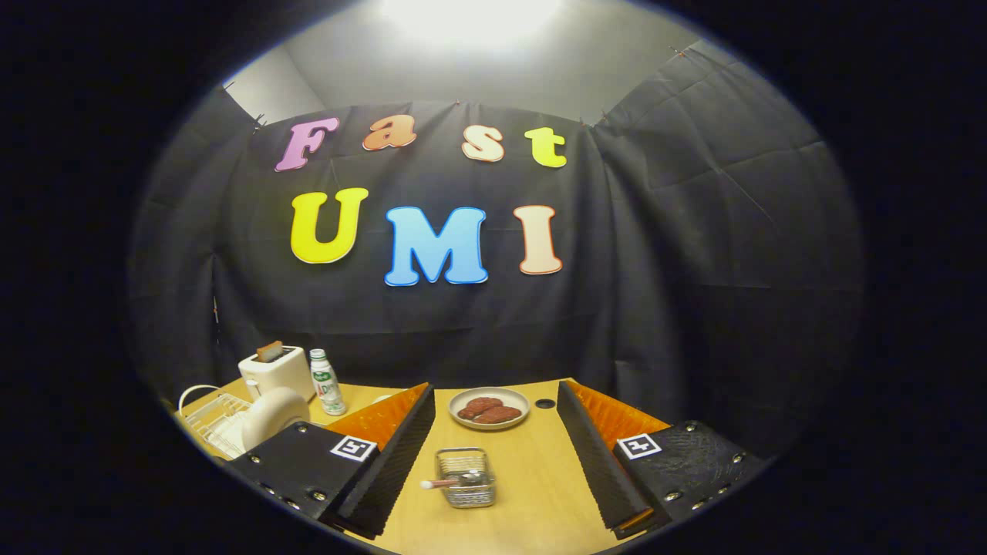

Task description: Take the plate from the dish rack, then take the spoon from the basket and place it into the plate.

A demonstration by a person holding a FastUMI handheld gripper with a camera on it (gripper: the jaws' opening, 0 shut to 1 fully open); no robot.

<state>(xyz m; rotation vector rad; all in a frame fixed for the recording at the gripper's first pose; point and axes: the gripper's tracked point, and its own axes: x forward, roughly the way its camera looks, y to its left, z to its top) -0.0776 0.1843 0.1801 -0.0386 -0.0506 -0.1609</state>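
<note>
While the tool hangs spread and empty over the counter | plate upright in dish rack, off to the left | spoon in basket between fingers | risk: grabbing spoon first; plate slipping from a thin edge grip.

A toaster, bottle and bowl stand on the table.

The gripper shows low in the frame, centred, its two fingers spread wide apart and holding nothing. Both fingers run forward from the lower left and lower right, converging slightly toward the middle. It hangs above the bench, touching nothing.
</note>
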